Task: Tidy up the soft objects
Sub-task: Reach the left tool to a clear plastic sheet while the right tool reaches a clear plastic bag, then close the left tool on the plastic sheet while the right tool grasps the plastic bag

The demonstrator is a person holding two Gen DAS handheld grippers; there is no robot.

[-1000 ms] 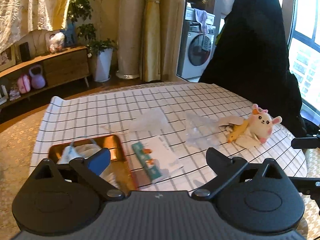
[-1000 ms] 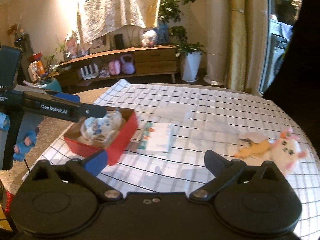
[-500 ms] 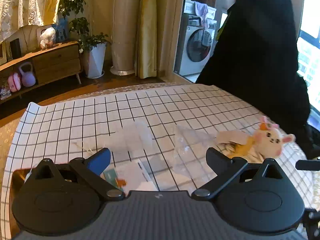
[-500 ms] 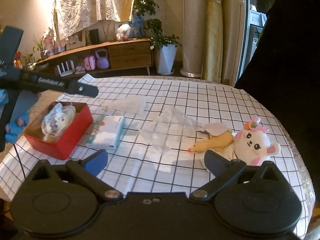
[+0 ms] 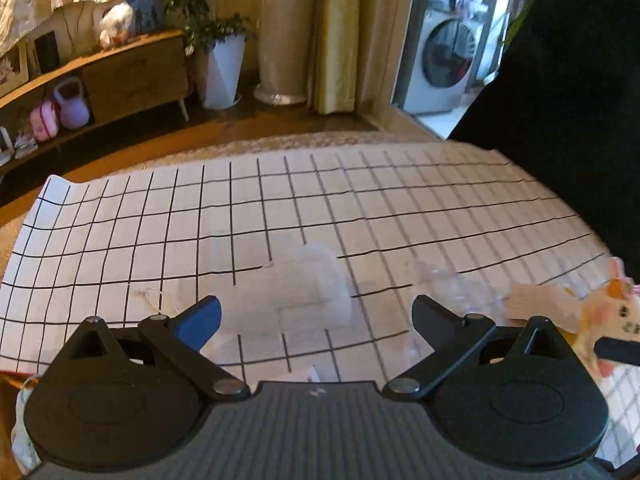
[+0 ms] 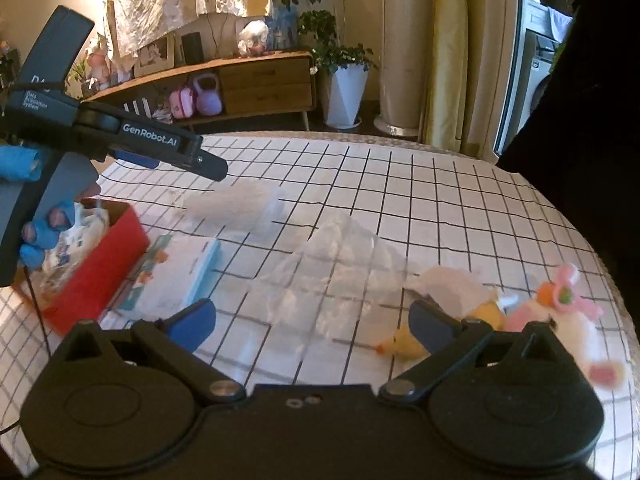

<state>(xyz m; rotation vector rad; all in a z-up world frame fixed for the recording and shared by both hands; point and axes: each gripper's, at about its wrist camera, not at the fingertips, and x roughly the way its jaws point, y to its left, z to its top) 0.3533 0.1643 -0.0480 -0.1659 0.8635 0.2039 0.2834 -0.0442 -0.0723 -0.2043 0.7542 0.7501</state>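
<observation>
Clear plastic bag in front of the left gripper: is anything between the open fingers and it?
Nothing visible does. The left gripper is open and empty, and the clear plastic bag lies flat on the checked tablecloth just ahead of its fingertips, with only bare cloth between them.

Black tool (image 6: 312,320), one blue fingertip (image 6: 192,324), blue glove (image 6: 36,236)

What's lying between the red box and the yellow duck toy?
In the right wrist view: a tissue pack beside the red box, then a clear plastic bag before the duck.
</observation>
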